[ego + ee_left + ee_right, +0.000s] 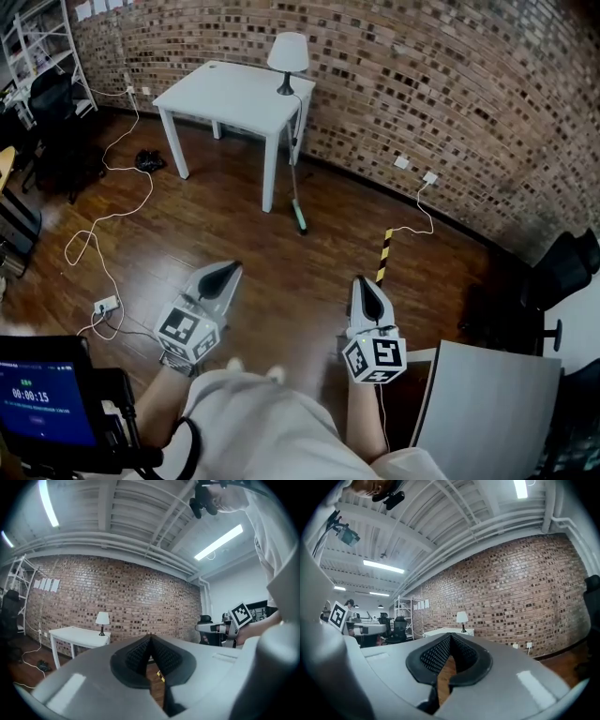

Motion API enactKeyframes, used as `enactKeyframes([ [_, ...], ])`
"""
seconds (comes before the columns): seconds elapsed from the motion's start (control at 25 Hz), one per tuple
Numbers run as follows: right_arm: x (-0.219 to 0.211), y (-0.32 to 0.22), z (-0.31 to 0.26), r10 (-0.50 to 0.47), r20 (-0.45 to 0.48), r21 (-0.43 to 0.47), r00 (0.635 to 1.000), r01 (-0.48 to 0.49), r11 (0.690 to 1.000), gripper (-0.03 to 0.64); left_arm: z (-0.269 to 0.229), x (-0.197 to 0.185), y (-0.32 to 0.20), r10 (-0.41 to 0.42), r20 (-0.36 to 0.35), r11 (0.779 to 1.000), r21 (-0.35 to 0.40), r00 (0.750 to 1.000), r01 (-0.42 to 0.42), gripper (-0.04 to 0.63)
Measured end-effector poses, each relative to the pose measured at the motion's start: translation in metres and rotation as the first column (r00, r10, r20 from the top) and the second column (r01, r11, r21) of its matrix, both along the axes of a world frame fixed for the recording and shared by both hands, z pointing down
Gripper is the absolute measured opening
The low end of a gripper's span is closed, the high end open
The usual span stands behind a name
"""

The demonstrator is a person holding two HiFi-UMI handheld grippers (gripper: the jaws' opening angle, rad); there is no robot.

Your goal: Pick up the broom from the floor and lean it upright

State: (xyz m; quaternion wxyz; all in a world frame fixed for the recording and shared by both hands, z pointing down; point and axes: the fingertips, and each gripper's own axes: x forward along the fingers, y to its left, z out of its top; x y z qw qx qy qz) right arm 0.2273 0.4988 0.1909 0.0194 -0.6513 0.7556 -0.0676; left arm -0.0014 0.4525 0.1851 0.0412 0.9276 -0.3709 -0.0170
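The broom (296,178), a thin grey handle with a green head on the floor, stands upright against the front corner of the white table (230,94) by the brick wall. Both grippers are well back from it, near the person's body, and point level toward the wall. My left gripper (228,270) is shut with nothing between its pads (140,654). My right gripper (365,282) is also shut and empty. In the right gripper view the jaws (450,637) meet at their tips, and the table (446,631) is far ahead.
A lamp (288,54) stands on the table. White cables and a power strip (106,305) lie on the wood floor at left. A black-and-yellow strip (383,255) lies ahead of the right gripper. A grey board (492,403) and office chair (562,267) are at right.
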Motion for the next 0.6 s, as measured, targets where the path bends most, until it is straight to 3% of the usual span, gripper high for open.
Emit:
enactKeyframes([
  [0.16, -0.017, -0.006, -0.005, -0.034, 0.058, 0.031, 0.998, 0.033, 0.999, 0.012, -0.011, -0.009, -0.006, 0.026, -0.066, 1.000, 0.012, 0.997, -0.025, 0.000],
  [0.4, -0.039, -0.015, -0.007, -0.064, 0.015, 0.024, 0.998, 0.064, 0.998, 0.012, 0.004, -0.020, -0.018, 0.009, -0.014, 1.000, -0.004, 1.000, -0.009, 0.000],
  [0.6, -0.046, -0.032, -0.011, -0.068, -0.047, -0.002, 0.997, 0.068, 0.998, 0.012, 0.004, -0.013, -0.032, 0.040, -0.011, 0.999, -0.010, 0.999, -0.040, 0.000],
])
